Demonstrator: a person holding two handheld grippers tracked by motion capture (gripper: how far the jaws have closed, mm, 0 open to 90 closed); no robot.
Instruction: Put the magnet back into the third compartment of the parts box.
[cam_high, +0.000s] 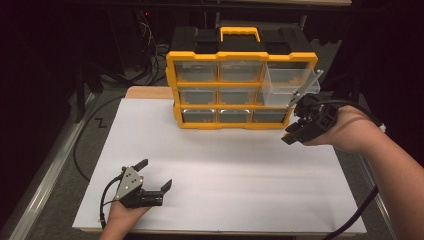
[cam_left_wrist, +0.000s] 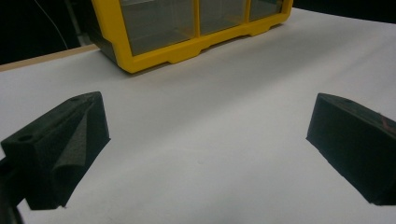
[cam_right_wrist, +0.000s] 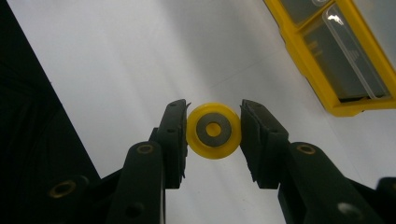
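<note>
A small yellow wheel (cam_right_wrist: 214, 130) with a grey hub sits pinched between the jaws of my right gripper (cam_right_wrist: 214, 108), which is shut on it above the white sheet. In the high view that right gripper (cam_high: 291, 136) hovers just off the lower right corner of the yellow parts organizer (cam_high: 240, 55). The organizer's upper right clear drawer (cam_high: 285, 85) is pulled out. My left gripper (cam_high: 157, 173) rests low near the front left of the sheet, open with nothing between its jaws. From the left gripper (cam_left_wrist: 205, 140) the organizer (cam_left_wrist: 187, 49) lies ahead.
The white sheet (cam_high: 225, 165) covers a wooden tabletop, with bare sheet between the two grippers. The organizer's other clear drawers are pushed in. Its yellow frame (cam_right_wrist: 317, 74) is close to the right gripper. Cables and dark floor surround the table.
</note>
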